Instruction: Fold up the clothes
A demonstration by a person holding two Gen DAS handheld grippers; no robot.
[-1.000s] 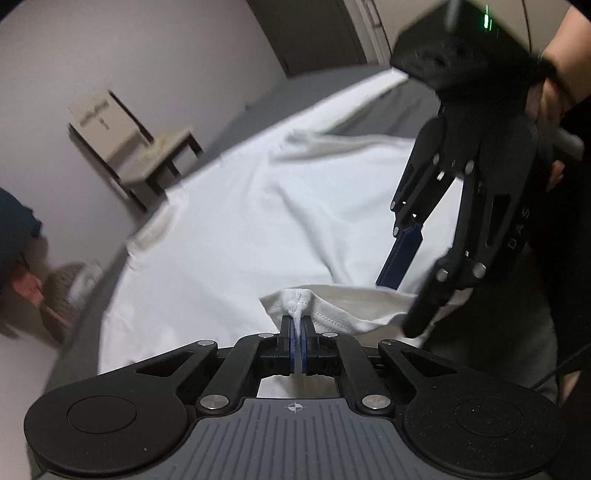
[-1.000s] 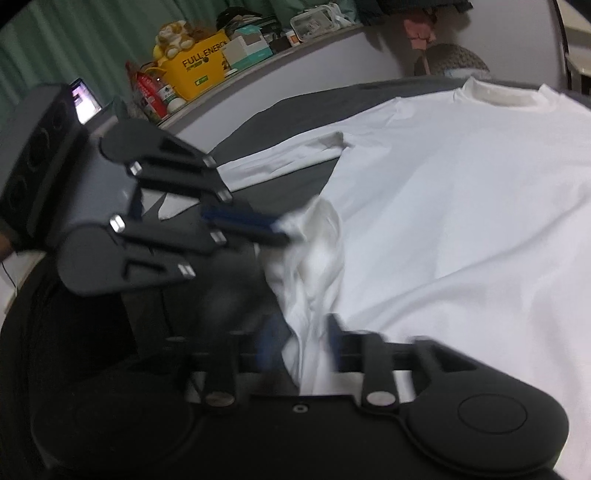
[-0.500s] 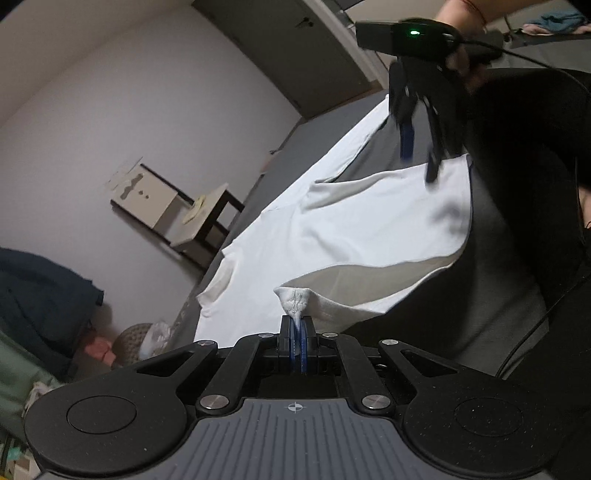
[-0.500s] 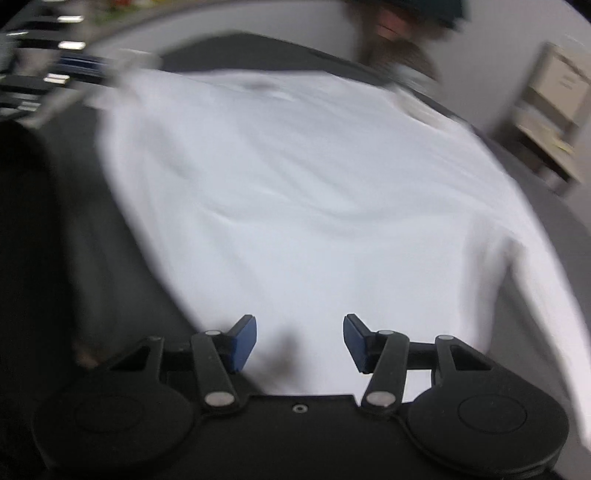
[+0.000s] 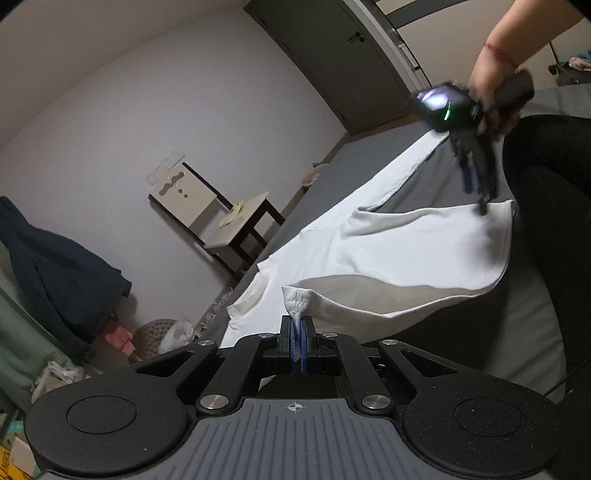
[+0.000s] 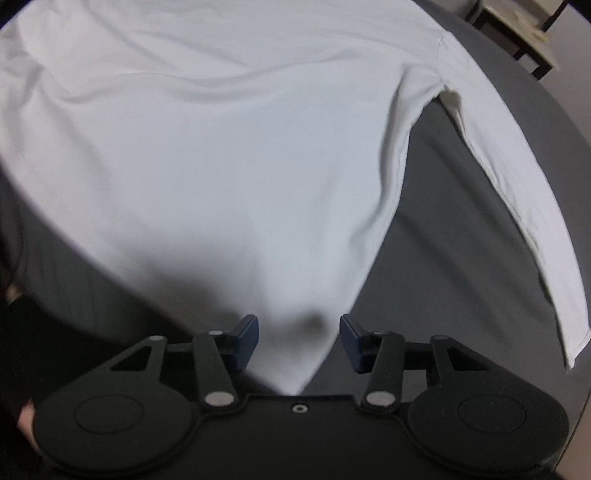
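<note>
Since a second ago the right gripper [image 6: 298,338] has let go and swung away along the hem. Nearest, the left gripper [image 5: 296,341] is clenched on a bunched corner of the white shirt [image 5: 399,251], lifting it off the grey bed [image 5: 532,332]. Farther right, the right gripper's blue fingers [image 6: 246,332] gape, seemingly over the far corner, wrist bent downward.

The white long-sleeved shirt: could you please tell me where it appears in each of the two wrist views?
Left wrist view: the white long-sleeved shirt runs across centre and right on the grey bed, its hem corner pinched in the left hand-held gripper.
Right wrist view: it fills the upper and central picture, one sleeve trailing down the right side, above the open right hand-held gripper.
Shared landmark: the small side table.
</note>
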